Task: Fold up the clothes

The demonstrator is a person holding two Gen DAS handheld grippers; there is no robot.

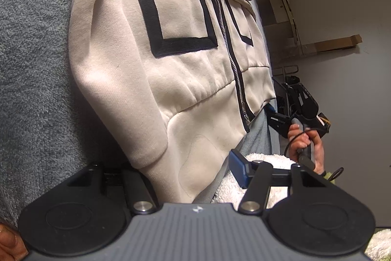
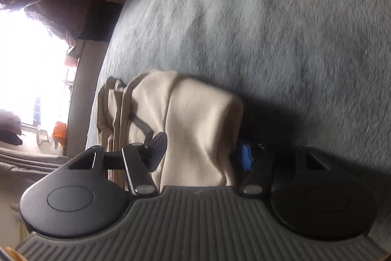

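A cream zip-up jacket [image 1: 171,16] with black stripes lies on a grey fleece blanket [image 1: 31,65], zipper facing up. Its bottom hem fills my left gripper [image 1: 183,168]. The blue pad [image 1: 238,166] shows at the hem's right side, while the other finger is hidden under the fabric. In the right wrist view, a bunched fold of the same cream cloth [image 2: 195,119] sits between the black finger [image 2: 158,147] and the blue pad [image 2: 245,155] of my right gripper [image 2: 202,152], which is shut on it. A hand [image 1: 305,141] holds that gripper at the hem's far corner.
A white fluffy towel [image 1: 244,185] lies under the left gripper at the blanket's edge. Beyond the edge are the floor, a cardboard strip [image 1: 337,43], a wooden frame and a cable. A bright window [image 2: 31,77] and hanging dark clothes are at the left of the right wrist view.
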